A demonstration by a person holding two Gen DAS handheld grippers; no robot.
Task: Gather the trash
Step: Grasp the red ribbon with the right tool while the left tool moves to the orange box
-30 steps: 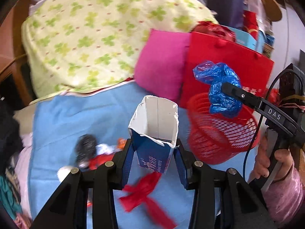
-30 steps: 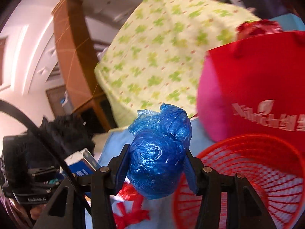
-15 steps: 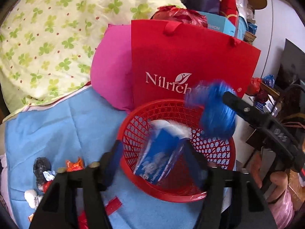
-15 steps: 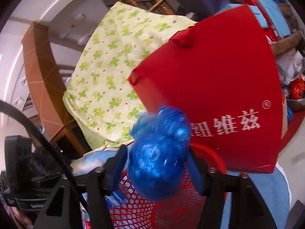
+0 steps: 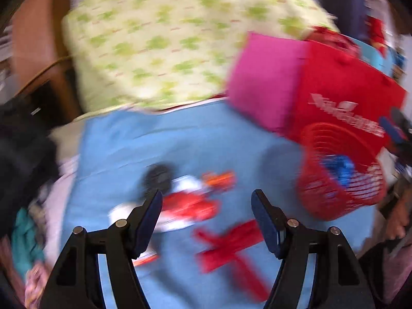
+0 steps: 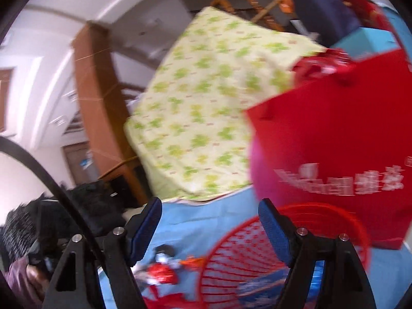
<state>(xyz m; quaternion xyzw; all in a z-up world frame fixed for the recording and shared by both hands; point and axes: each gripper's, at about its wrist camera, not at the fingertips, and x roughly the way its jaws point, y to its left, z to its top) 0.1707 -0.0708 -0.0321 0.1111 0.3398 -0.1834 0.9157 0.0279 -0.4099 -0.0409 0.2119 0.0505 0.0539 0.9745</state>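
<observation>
Both grippers, left gripper (image 5: 207, 207) and right gripper (image 6: 209, 215), have just spread their jaws; carton and blue bag (image 5: 338, 166) now lie in the red basket (image 5: 322, 206).

A red mesh basket (image 5: 340, 180), pink cushion (image 5: 265, 82), light-blue sheet (image 5: 193, 141), and green-clover-patterned yellow quilt (image 5: 175, 36).

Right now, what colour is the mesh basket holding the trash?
Red; the basket shows best in the left wrist view.
</observation>
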